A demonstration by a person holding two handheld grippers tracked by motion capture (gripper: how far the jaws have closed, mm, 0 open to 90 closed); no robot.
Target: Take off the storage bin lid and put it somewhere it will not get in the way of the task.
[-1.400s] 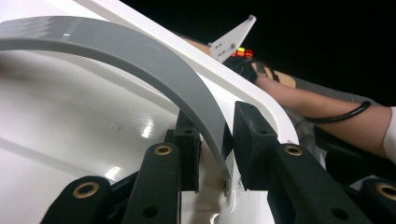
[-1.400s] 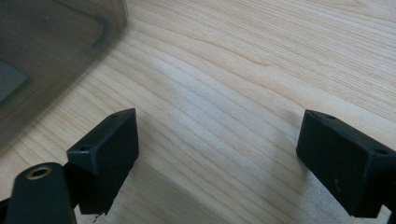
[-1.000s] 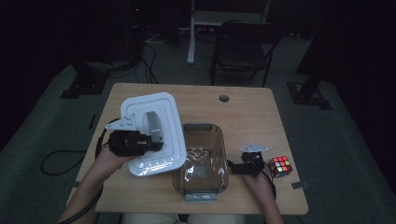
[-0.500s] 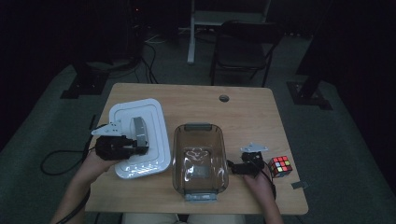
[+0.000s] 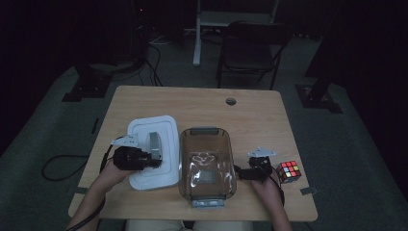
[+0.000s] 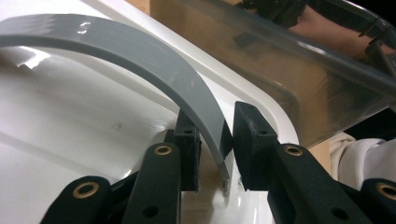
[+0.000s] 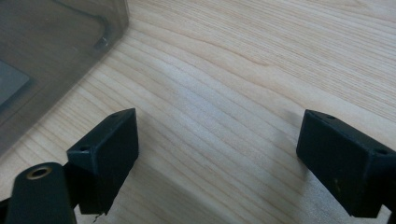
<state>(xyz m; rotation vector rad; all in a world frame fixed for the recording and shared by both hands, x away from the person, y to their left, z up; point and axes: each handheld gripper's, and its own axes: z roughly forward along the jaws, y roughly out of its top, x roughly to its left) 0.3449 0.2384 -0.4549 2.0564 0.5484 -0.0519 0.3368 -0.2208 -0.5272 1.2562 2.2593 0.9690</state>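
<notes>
In the high view the left gripper [image 5: 144, 158] sat at the lower left of the frame, over the white lid [image 5: 166, 130] that lay flat on the wooden table [image 5: 202, 101]. The left gripper view showed its two black jaws drawn in narrow on the grey handle [image 6: 154, 65] of that lid: the curved grey strip ran down from the upper left of the frame and passed between the pads [image 6: 252, 140], which pressed on its lower end. The white lid filled the left and lower part of that view, with the wall of the clear container [image 6: 299, 79] crossing the upper right.

In the high view the clear container [image 5: 207, 166] stood open just right of the lid, at the lower middle of the frame, their long sides almost touching. The right gripper [image 5: 243, 174] lay just beside the container's right wall, low on the table. In the right gripper view its jaws stood wide apart, the pads [image 7: 109, 149] over bare wood with nothing between them, and a corner of the container occupied the upper left. A colour cube [image 5: 288, 172] rested to the right of that gripper.
</notes>
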